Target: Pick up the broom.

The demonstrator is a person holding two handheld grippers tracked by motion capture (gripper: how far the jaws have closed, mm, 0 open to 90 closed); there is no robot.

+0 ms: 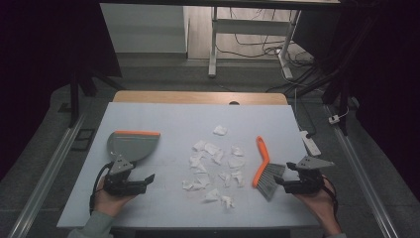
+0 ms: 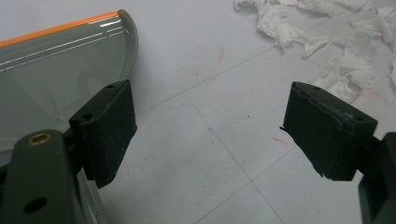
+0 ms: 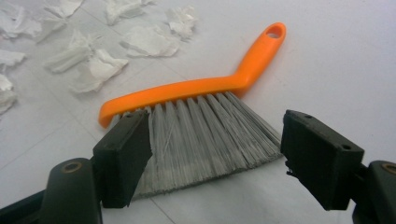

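A person is sitting at a white counter (image 1: 163, 119), holding a two-jaw gripper in each hand, with both forearms coming in from the near edge. The left gripper (image 1: 138, 182) is resting low on the counter near the left corner, its jaws standing wide apart and gripping nothing. Just beyond it, a grey dustpan (image 1: 131, 145) with an orange strip along its far lip is lying flat; in the left gripper view the dustpan (image 2: 56, 70) is sitting just behind the left-hand jaw.

A scatter of torn white tissue scraps (image 1: 215, 166) is lying across the middle of the counter, between the dustpan and a hand brush (image 1: 265, 168). The brush has an orange handle pointing away from the person and grey bristles fanning toward the near right.

The right gripper (image 1: 287, 182) is hovering just beside the bristle end, its jaws spread apart and holding nothing. In the right gripper view the brush (image 3: 201, 88) is lying between and just beyond the two open jaws, with the bristles reaching toward them and the tissue scraps (image 3: 93, 60) lying past the orange handle at the upper left.
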